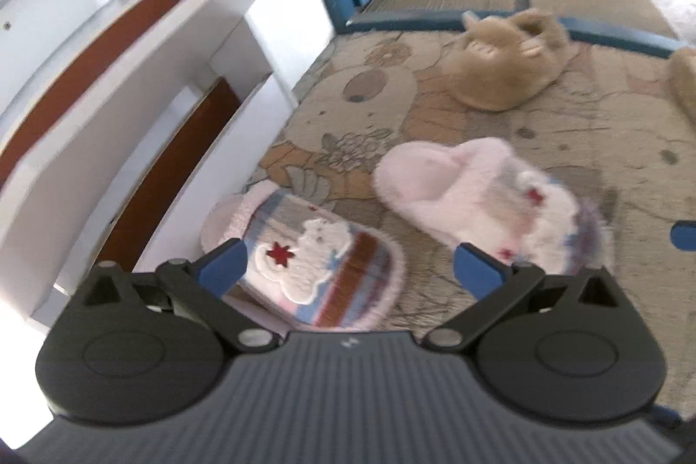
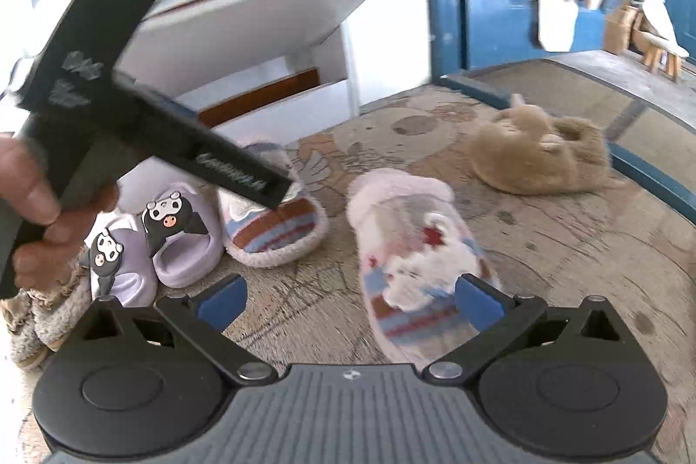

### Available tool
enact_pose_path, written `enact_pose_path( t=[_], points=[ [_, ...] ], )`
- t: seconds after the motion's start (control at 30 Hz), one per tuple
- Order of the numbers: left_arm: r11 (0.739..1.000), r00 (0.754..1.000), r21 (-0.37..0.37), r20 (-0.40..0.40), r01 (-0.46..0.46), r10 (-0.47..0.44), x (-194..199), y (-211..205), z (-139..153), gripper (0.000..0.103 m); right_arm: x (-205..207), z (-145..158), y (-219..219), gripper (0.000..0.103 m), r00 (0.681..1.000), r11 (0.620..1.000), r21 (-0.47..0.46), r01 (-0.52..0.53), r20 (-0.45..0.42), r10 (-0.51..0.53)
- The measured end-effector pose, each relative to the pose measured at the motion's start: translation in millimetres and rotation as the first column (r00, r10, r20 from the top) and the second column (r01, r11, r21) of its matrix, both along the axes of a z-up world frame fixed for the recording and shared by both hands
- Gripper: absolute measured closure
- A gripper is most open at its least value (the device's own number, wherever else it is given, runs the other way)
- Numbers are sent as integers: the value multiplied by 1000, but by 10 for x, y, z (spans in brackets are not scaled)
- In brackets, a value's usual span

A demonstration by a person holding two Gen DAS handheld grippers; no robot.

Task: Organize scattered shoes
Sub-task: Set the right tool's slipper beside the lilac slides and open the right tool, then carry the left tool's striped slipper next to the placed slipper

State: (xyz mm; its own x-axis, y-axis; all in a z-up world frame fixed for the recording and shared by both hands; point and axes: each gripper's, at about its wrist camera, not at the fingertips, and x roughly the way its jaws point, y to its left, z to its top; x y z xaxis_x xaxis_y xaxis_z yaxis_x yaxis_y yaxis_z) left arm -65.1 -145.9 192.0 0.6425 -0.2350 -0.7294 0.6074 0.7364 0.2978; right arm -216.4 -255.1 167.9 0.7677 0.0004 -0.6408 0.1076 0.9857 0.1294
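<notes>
Both tools wide open, nothing held. Left tool (image 1: pixel 350 268) hangs over the striped slipper (image 1: pixel 322 272) that lies near the rug's (image 1: pixel 543 312) edge by the white shoe rack (image 1: pixel 143 81). Right tool (image 2: pixel 350 303) hangs over its mate, the second striped slipper (image 2: pixel 417 259), which lies further out on the rug, well apart from the first and skewed to it.

Handling, my read — fleece slippers: light, soft, they squash under the pads, no slip or breakage worry. Best hold is probably across the toe cap where the bear patch sits, or pinch the fluffy collar at the opening; the sole edge is likely stiffer if a firm grip is wanted.

Position: the second slipper's toe sits between the right tool's fingers (image 2: pixel 478 298), nearer the right one, not touched. Tan plush slipper (image 2: pixel 543 155) lies beyond, toward the rug's far edge. Lilac slides (image 2: pixel 174 242) already lined up by the rack — that row looks like the target.
</notes>
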Motion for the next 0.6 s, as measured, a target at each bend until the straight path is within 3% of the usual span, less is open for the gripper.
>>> enact_pose_path(
  t=[0.2,0.33,0.4,0.6],
  points=[
    [998,999,-56,-38,7,-9,-77,-50,382,0,-387,214,-135,1,999,999,-40,25,39,-24],
    [994,997,-91,-48,57,-61,-177,-133,634,0,-614,325,-360,1,989,990,47,136,49,-138],
    [992,996,-101,-54,71,-76,-207,-157,664,0,-659,338,-405,1,988,988,45,148,26,-149],
    [982,986,-139,-92,124,-138,-186,-226,582,0,-611,446,-368,1,989,987,-88,137,-45,-142]
  ],
)
